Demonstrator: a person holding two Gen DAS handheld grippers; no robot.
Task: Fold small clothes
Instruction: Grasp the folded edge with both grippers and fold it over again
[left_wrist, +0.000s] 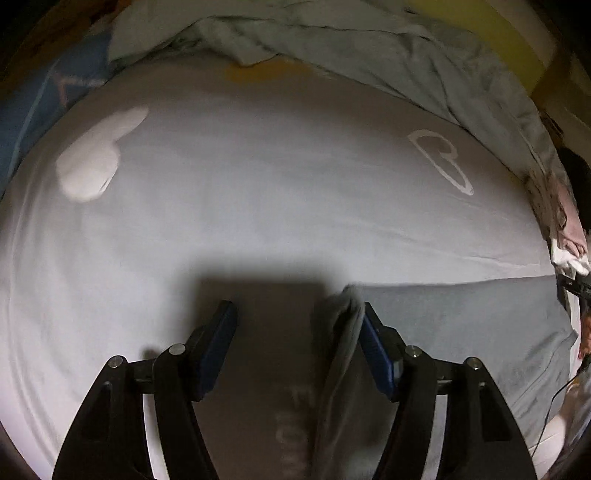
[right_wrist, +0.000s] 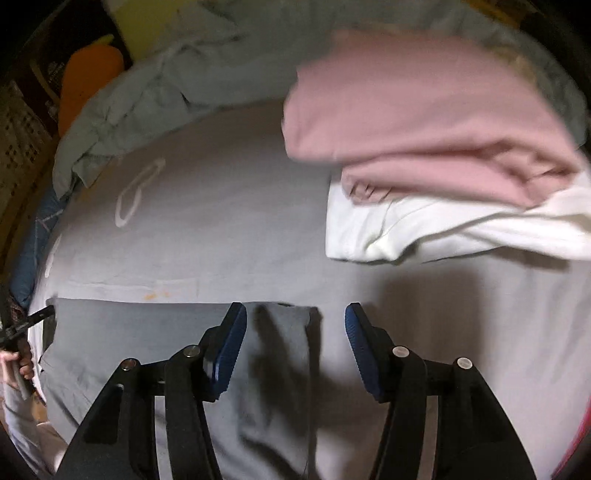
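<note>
A grey garment (left_wrist: 461, 325) lies flat on the pale bed sheet (left_wrist: 258, 192). In the left wrist view its left edge is bunched up against the inside of the right finger. My left gripper (left_wrist: 297, 321) is open, jaws wide apart, straddling that edge. In the right wrist view the same grey garment (right_wrist: 155, 343) lies at lower left, its right edge between the fingers. My right gripper (right_wrist: 295, 325) is open and holds nothing, low over the garment's top right corner.
A folded pink garment (right_wrist: 424, 118) rests on a white one (right_wrist: 424, 229) at the right. A crumpled pale green blanket (left_wrist: 369, 48) runs along the far side of the bed. A white sock (left_wrist: 96, 155) lies at far left. A heart print (left_wrist: 443, 162) marks the sheet.
</note>
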